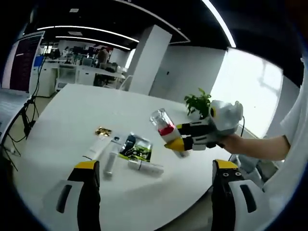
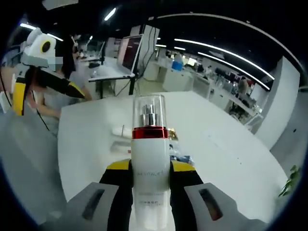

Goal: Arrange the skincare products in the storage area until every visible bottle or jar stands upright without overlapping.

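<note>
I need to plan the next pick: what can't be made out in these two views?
- Left gripper view: small items lying on the table are too small to identify.
- Right gripper view: the held bottle hides most of those items.
- Right gripper view: the bottle's base is cut off by the bottom edge.

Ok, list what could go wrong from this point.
1. The right tongs hold the tall pump bottle tilted above the table; set down that way, it would likely topple.
2. Tubes and a sachet lie clustered below; lowering the bottle there risks overlap.
</note>
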The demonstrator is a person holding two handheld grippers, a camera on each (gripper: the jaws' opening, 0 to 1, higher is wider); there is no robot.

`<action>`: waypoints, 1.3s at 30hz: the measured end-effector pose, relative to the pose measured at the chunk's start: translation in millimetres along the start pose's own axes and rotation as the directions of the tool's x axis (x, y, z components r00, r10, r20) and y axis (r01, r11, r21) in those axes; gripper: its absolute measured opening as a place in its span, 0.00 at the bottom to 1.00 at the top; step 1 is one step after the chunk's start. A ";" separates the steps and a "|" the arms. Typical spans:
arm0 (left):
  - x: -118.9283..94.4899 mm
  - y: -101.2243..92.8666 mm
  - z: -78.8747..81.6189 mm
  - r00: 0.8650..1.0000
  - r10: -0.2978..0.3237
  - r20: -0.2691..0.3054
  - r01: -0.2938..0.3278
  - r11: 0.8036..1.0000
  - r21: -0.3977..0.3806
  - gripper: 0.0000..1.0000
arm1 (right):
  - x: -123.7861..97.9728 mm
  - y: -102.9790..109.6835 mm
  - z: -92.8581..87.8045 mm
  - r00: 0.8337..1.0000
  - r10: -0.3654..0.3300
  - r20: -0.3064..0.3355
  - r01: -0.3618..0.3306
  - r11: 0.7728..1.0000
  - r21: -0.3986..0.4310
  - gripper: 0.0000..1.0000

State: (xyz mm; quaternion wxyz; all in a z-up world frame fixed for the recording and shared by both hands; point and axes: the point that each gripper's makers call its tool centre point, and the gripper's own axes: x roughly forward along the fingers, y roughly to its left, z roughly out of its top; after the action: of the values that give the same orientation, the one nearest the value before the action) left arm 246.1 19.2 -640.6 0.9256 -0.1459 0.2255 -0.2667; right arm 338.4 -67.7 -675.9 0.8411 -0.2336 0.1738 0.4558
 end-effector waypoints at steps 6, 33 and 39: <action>2.8 -15.3 5.2 0.997 -0.065 0.039 0.068 0.994 -0.081 0.84 | -10.6 23.8 16.3 0.999 -0.006 0.052 0.006 1.000 0.002 0.28; 12.3 -62.1 33.1 0.973 -0.154 0.173 0.178 0.975 -0.134 0.35 | -52.3 80.8 63.0 0.984 -0.018 0.178 0.027 0.998 -0.050 0.28; 13.1 -70.9 37.3 0.965 -0.159 0.208 0.186 0.975 -0.120 0.31 | -57.5 85.4 65.9 0.983 -0.028 0.180 0.039 0.998 -0.057 0.28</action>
State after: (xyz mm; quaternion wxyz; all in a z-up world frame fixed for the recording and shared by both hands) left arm 244.1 -40.3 -585.5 0.9042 -0.2543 0.1373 -0.3144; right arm 241.1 -30.2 -612.1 0.8534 -0.2198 0.0796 0.4658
